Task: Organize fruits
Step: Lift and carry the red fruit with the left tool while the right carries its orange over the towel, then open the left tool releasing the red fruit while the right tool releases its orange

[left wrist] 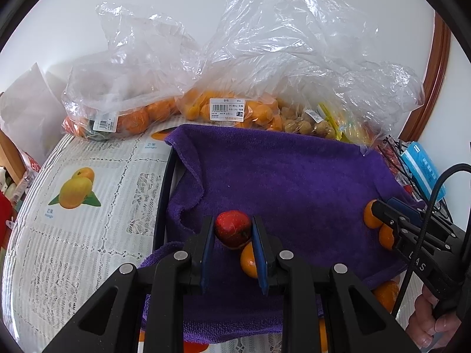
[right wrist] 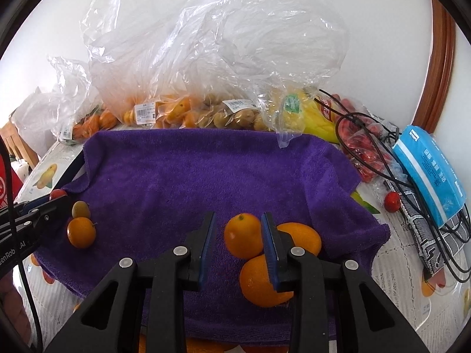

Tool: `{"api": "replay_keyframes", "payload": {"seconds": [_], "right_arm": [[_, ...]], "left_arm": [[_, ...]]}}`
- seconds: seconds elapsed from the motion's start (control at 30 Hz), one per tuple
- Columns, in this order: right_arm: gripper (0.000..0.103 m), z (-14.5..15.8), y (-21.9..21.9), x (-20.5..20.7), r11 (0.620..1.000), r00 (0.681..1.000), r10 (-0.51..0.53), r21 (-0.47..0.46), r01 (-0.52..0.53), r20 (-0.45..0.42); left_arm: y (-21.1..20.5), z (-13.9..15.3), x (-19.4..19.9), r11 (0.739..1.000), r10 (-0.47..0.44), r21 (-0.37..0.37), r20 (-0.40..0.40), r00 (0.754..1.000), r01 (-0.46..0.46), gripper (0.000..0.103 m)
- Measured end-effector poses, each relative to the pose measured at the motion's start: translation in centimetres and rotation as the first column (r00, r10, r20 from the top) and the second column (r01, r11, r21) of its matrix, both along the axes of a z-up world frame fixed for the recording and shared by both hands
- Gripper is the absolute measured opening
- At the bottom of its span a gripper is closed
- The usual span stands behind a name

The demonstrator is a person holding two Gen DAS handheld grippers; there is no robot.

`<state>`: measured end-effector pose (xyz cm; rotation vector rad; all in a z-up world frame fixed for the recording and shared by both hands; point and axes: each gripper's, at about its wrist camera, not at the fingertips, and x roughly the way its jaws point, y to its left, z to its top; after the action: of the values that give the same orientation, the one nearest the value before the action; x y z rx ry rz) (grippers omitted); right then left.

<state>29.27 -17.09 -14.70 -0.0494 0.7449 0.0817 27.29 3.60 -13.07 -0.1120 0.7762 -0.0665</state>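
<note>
A purple towel covers a tray. My left gripper is shut on a red fruit just above the towel, with a small orange below it. My right gripper is open above three oranges: one between the fingers, one to its right, one in front. In the right wrist view the left gripper sits at the left beside a small orange and a greenish fruit. In the left wrist view the right gripper is at the right edge.
Clear plastic bags of oranges, kumquats and brownish fruit line the back. A yellow pack, red fruit in a bag, a blue tissue pack, black cables and a loose red fruit lie to the right.
</note>
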Motion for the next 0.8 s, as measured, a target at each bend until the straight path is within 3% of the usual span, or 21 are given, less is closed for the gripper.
{"api": "replay_keyframes", "payload": {"seconds": [0.8], "right_arm": [[0.031, 0.6, -0.4, -0.6, 1.0, 1.0, -0.004, 0.015, 0.003, 0.021]], "left_arm": [[-1.2, -0.4, -0.1, 0.998, -0.064, 0.003, -0.026, 0.998, 0.064, 0.024]]}}
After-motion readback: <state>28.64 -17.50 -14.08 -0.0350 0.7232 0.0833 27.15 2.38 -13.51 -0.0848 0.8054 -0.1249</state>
